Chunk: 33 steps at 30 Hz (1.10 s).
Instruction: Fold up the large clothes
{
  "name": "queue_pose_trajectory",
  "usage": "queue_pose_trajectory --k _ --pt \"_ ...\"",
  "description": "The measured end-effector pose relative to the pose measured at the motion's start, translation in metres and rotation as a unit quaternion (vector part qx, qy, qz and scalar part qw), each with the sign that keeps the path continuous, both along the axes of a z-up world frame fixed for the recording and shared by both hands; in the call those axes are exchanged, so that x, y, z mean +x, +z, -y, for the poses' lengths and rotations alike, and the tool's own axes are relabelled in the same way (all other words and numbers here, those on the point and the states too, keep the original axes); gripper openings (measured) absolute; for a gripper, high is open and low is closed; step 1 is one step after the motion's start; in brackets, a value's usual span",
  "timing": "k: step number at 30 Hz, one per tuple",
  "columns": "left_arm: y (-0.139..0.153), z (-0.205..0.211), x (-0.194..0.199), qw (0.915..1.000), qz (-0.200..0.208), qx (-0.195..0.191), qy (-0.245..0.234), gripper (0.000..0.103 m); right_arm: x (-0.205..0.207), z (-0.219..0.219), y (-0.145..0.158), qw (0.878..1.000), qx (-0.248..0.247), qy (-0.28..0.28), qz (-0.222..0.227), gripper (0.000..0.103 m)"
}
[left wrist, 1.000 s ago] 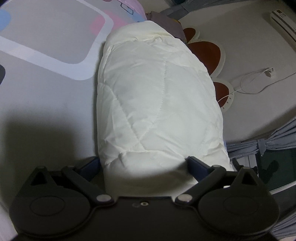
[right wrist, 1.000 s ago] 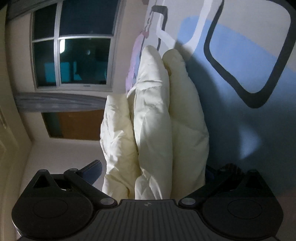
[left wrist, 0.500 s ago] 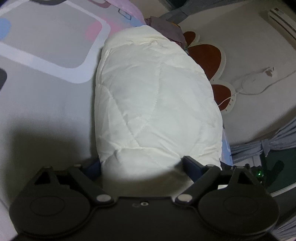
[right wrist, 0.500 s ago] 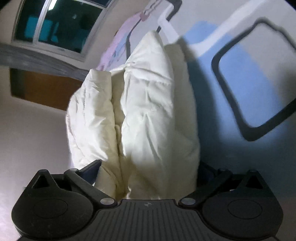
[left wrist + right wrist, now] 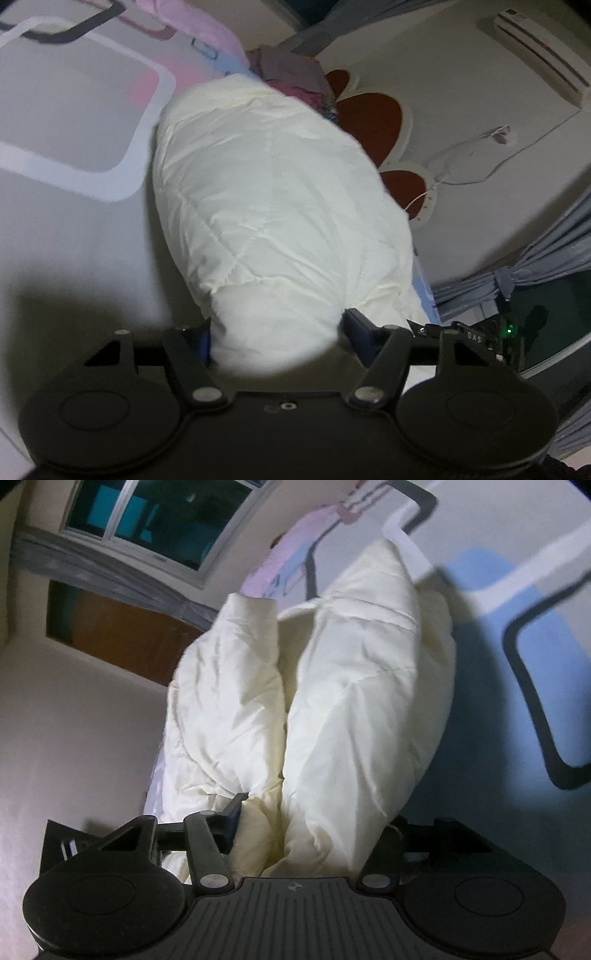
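A cream quilted padded garment (image 5: 273, 206) hangs folded over the patterned bed sheet (image 5: 62, 122). My left gripper (image 5: 279, 332) is shut on its near end, the bundle bulging out between the jaws. In the right wrist view the same garment (image 5: 332, 709) shows as thick folded layers. My right gripper (image 5: 310, 827) is shut on the near end of those layers. Its right finger is mostly hidden behind the fabric.
A pile of dark clothes (image 5: 291, 70) lies beyond the garment. A red flower-shaped headboard (image 5: 369, 114), a white cable (image 5: 476, 162) and an air conditioner (image 5: 539, 26) are on the wall. A window (image 5: 155, 520) and grey curtains (image 5: 535, 273) are nearby.
Both grippers have swung with the garment still held. The right view has rotated, the layers spread wider. The left view has shifted, the garment tilting left.
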State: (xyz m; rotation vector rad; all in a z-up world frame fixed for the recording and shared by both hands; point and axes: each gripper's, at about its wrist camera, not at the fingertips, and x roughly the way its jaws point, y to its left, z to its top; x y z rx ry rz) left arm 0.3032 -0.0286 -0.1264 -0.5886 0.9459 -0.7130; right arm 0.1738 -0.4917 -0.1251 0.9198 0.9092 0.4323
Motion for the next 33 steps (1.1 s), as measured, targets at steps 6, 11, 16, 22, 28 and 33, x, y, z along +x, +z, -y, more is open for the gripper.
queue_pose_trajectory --k 6,11,16,22,28,33 --pt "0.028 -0.027 0.006 0.9986 0.047 0.006 -0.024 0.067 0.009 -0.044 0.023 0.999 -0.014 0.000 0.029 0.055" --pt "0.042 -0.084 0.018 0.9976 0.065 0.014 -0.015 0.067 0.033 -0.106 0.037 0.999 -0.019 0.019 0.040 0.055" --pt "0.047 -0.165 0.017 0.9974 0.066 0.022 0.020 0.067 0.069 -0.193 0.042 0.997 -0.020 0.055 0.049 0.055" --pt "0.025 -0.250 0.016 0.9970 0.034 0.041 0.056 0.067 0.110 -0.292 0.015 0.995 -0.027 0.094 0.026 0.055" --pt "-0.018 -0.272 0.009 0.9963 0.006 0.039 0.076 0.077 0.112 -0.313 -0.023 0.997 -0.032 0.065 -0.013 0.064" --pt "-0.012 -0.267 0.004 0.9946 0.010 0.064 0.081 0.094 0.099 -0.304 -0.006 0.997 -0.067 0.047 -0.008 0.074"
